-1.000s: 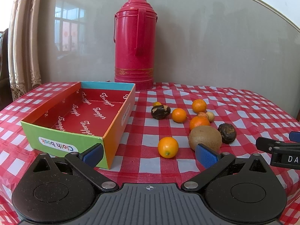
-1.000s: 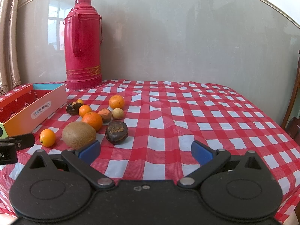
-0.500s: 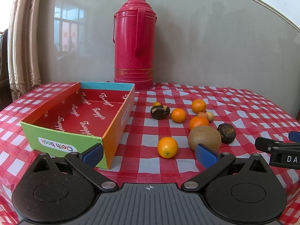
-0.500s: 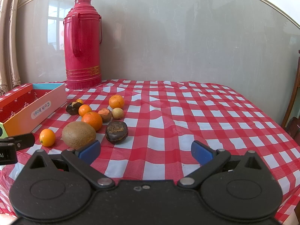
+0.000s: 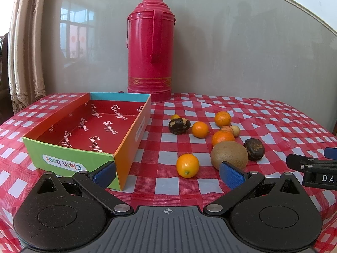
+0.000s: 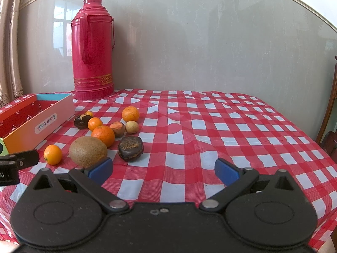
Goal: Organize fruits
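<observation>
Several fruits lie on the red checked tablecloth: a small orange (image 5: pixel 187 165) nearest my left gripper, a brown kiwi (image 5: pixel 229 155), a dark brown fruit (image 5: pixel 254 146), another dark fruit (image 5: pixel 179 124) and several oranges (image 5: pixel 200 129) behind. An open cardboard box (image 5: pixel 69 157) with a red inside stands empty at the left. My left gripper (image 5: pixel 167 174) is open and empty, in front of the small orange. My right gripper (image 6: pixel 163 171) is open and empty, to the right of the kiwi (image 6: pixel 88 151) and in front of the dark fruit (image 6: pixel 130 148).
A tall red thermos (image 5: pixel 151 48) stands at the back against the grey wall. The table's front edge is just under both grippers. A curtain (image 5: pixel 23 42) hangs at far left. A wooden chair (image 6: pixel 330 113) stands beyond the table's right side.
</observation>
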Demonstrator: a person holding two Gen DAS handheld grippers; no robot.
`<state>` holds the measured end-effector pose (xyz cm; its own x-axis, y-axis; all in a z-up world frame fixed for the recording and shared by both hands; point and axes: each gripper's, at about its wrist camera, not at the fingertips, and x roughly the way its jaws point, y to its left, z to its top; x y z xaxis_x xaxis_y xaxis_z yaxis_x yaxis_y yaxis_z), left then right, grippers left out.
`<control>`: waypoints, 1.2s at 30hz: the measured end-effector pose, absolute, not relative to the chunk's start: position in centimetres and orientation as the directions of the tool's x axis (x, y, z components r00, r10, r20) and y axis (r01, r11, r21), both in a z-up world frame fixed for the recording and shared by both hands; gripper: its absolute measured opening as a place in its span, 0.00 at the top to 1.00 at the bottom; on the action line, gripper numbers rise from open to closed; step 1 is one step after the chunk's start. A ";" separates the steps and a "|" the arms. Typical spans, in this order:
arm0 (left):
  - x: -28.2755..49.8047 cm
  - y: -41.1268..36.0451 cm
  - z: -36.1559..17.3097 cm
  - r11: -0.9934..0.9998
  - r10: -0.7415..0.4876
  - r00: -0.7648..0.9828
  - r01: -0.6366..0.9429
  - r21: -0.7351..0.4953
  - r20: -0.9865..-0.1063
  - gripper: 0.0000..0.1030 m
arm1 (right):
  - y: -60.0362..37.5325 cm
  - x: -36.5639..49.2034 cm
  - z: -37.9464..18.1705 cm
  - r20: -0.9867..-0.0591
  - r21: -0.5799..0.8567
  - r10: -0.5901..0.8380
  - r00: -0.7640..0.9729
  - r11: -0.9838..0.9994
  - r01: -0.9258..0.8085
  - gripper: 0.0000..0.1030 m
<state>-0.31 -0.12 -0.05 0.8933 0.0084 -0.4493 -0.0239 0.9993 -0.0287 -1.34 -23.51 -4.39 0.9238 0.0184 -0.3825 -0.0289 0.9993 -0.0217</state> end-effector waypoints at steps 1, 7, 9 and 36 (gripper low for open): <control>-0.3 -0.1 0.0 0.999 0.008 0.893 -0.023 -0.028 -0.449 0.00 | -23.5 -1.3 -4.4 -0.382 -0.023 0.018 0.924 0.999 -0.029 0.06; -0.3 -0.1 0.0 0.999 0.008 0.893 -0.023 -0.027 -0.450 0.00 | -23.5 -1.3 -4.4 -0.382 -0.022 0.017 0.924 0.999 -0.028 0.06; -0.2 -0.2 0.0 0.999 0.007 0.892 -0.021 -0.026 -0.451 0.00 | -23.5 -1.4 -4.4 -0.382 -0.022 0.016 0.924 0.999 -0.027 0.06; 3.3 -2.6 -0.9 0.999 -0.016 0.854 0.032 0.022 -0.520 0.34 | -25.7 0.7 -4.1 -0.403 0.002 -0.070 0.913 0.997 0.077 0.06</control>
